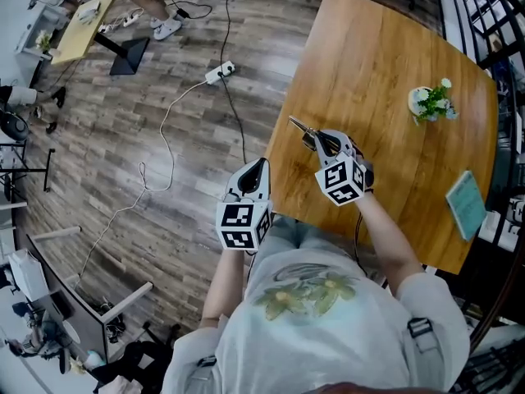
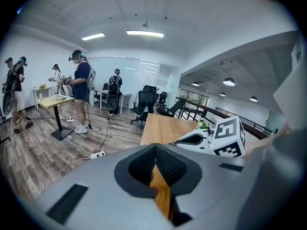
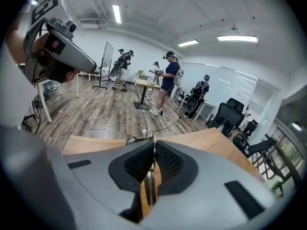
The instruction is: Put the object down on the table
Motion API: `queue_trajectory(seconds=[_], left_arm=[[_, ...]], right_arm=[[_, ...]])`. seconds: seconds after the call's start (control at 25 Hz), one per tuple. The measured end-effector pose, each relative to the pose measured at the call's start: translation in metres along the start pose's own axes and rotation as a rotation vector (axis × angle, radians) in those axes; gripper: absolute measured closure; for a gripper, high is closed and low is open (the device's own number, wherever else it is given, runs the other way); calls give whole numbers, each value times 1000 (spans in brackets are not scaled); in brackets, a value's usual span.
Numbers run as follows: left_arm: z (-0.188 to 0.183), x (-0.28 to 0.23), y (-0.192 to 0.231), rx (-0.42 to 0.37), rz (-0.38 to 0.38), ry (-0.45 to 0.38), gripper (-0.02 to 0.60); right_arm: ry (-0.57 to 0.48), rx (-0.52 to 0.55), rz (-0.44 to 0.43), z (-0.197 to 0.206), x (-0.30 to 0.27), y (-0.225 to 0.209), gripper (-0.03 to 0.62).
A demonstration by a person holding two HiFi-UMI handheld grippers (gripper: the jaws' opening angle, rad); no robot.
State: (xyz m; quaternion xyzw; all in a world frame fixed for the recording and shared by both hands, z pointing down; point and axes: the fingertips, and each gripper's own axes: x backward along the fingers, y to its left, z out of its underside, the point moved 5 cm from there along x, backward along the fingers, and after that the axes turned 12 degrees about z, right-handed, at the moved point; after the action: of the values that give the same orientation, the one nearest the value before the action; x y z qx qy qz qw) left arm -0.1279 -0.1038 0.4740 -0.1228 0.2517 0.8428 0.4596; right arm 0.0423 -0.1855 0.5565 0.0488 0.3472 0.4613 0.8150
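A person stands at the near edge of a wooden surface (image 1: pixel 385 48), a two-jaw tool in each hand, with the put-down not yet finished. The right tool (image 1: pixel 316 141) is clenched on a slim metal object (image 1: pixel 298 125), and its slender tip pokes out past the jaws toward the surface's left edge, not far from the near-left corner. The right gripper view confirms the grip: the ridged pads (image 3: pixel 165 162) press on a narrow metal strip (image 3: pixel 149 186) running between them, with wood grain below.

The carrying part of the job looks done, since the object is already over the surface rather than the floor (image 1: pixel 123 154). None of the views shows whether it touches the wood. What appears to be left is to lower it if needed, release the jaws and draw the tool clear.

The left tool (image 1: pixel 261 166) hangs off the near-left corner over the floor. In its own view its pads (image 2: pixel 168 164) meet at the tips with nothing between them, so it seems to play no part here.

Well apart from the action, a small pot of white flowers (image 1: pixel 432 101) sits toward the far-right corner and a teal book (image 1: pixel 467 203) lies along the right edge. The wood around the held object is bare.
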Motion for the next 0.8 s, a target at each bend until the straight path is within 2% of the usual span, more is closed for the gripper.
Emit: queue_trajectory(seconds=[0.8], left_arm=[[15, -6, 14, 26, -8, 36, 566]], right_arm=[[127, 28, -74, 39, -49, 31, 577]])
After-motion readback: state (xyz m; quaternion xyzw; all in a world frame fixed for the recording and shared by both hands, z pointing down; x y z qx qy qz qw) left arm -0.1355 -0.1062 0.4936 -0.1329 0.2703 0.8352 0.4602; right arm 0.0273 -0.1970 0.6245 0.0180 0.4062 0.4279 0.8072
